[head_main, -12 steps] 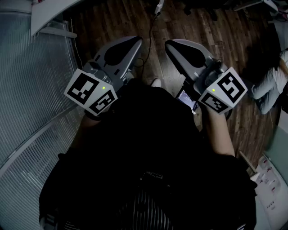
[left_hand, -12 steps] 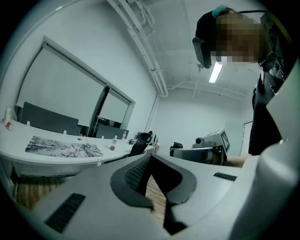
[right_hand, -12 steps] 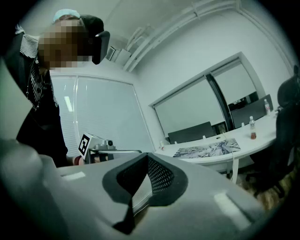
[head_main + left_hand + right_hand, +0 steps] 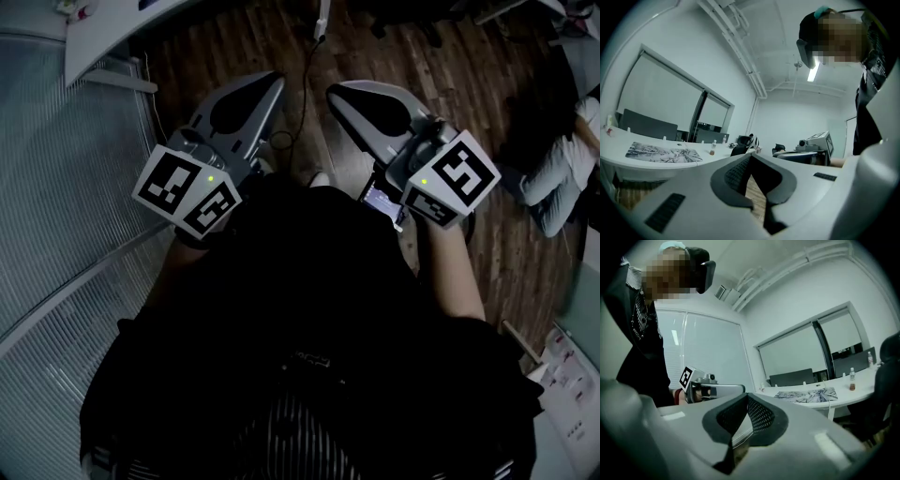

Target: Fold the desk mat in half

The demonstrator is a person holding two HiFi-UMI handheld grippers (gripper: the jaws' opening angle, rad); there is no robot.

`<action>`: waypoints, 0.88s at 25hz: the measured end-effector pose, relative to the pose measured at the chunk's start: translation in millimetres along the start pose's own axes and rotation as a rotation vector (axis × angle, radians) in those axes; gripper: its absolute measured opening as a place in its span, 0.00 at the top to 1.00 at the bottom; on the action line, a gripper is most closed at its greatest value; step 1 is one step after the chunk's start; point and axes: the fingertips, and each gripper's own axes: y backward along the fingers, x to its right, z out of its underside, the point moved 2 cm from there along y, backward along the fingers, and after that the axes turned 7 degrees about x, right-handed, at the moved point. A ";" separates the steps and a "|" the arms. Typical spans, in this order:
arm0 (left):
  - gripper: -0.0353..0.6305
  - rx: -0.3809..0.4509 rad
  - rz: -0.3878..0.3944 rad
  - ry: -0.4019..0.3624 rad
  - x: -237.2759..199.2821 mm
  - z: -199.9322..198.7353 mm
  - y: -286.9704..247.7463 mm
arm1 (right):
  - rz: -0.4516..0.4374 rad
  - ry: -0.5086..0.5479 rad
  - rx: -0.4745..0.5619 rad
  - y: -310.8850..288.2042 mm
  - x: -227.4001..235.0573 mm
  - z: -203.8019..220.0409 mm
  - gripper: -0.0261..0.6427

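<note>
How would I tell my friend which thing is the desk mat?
Look for the long curved white desk across the room. Lying flat on its top is the desk mat, a wide, thin rectangle. It is the only thing there covered in a scribbly grey-and-white picture, while the small bottle near it stands upright.

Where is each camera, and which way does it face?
Head view: on the person's head, facing steeply down at dark wooden floor; dark torso, left hand-held gripper, right hand-held gripper show.
Left gripper view: on that gripper, facing along its shut jaws; torso at right.
Right gripper view: likewise; torso at left.
Both show the grey patterned desk mat.
</note>
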 end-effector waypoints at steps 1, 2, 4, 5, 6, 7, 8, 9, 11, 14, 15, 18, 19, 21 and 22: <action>0.94 0.002 -0.012 -0.004 2.5 0.7 -1.3 | 0.000 -0.011 0.002 5.5 2.7 1.8 0.95; 0.94 0.010 -0.017 -0.007 5.2 0.1 -3.1 | -0.001 -0.024 0.012 10.3 4.9 1.9 0.95; 0.94 0.035 0.004 -0.007 11.9 -4.5 -7.1 | 0.001 -0.033 0.042 17.1 7.0 -1.3 0.95; 0.94 0.039 0.021 -0.010 16.5 -6.0 -8.0 | 0.004 -0.032 0.052 19.9 6.3 -2.2 0.95; 0.94 0.036 0.035 -0.018 21.7 -6.1 -8.0 | 0.007 -0.033 0.057 23.0 5.2 -2.0 0.95; 0.94 0.028 0.046 -0.026 26.8 -5.4 -7.9 | 0.012 -0.037 0.060 26.3 4.6 -1.3 0.95; 0.94 0.020 0.054 -0.028 30.7 -4.3 -8.5 | 0.018 -0.045 0.065 29.8 5.3 -0.7 0.95; 0.94 0.014 0.060 -0.024 33.2 -3.1 -10.0 | 0.026 -0.055 0.072 33.1 7.0 -0.1 0.95; 0.94 0.006 0.061 -0.003 33.7 0.1 -13.4 | 0.044 -0.072 0.081 38.7 11.1 1.7 0.95; 0.94 -0.009 0.048 0.019 27.7 3.9 -15.4 | 0.061 -0.088 0.083 44.2 13.4 3.3 0.95; 0.94 -0.015 0.046 0.026 24.0 4.7 -16.3 | 0.066 -0.092 0.083 44.5 14.7 3.5 0.95; 0.94 -0.031 0.032 0.066 8.8 6.8 -23.7 | 0.083 -0.097 0.072 40.4 22.8 6.7 0.95; 0.94 -0.032 0.034 0.077 4.8 6.4 -27.8 | 0.093 -0.091 0.064 38.5 26.3 8.0 0.95; 0.94 -0.028 0.068 0.070 2.8 4.2 -36.6 | 0.123 -0.067 0.048 35.8 31.2 7.1 0.95; 0.94 -0.026 0.094 0.060 3.5 3.1 -40.2 | 0.135 -0.054 0.044 34.2 32.1 4.2 0.95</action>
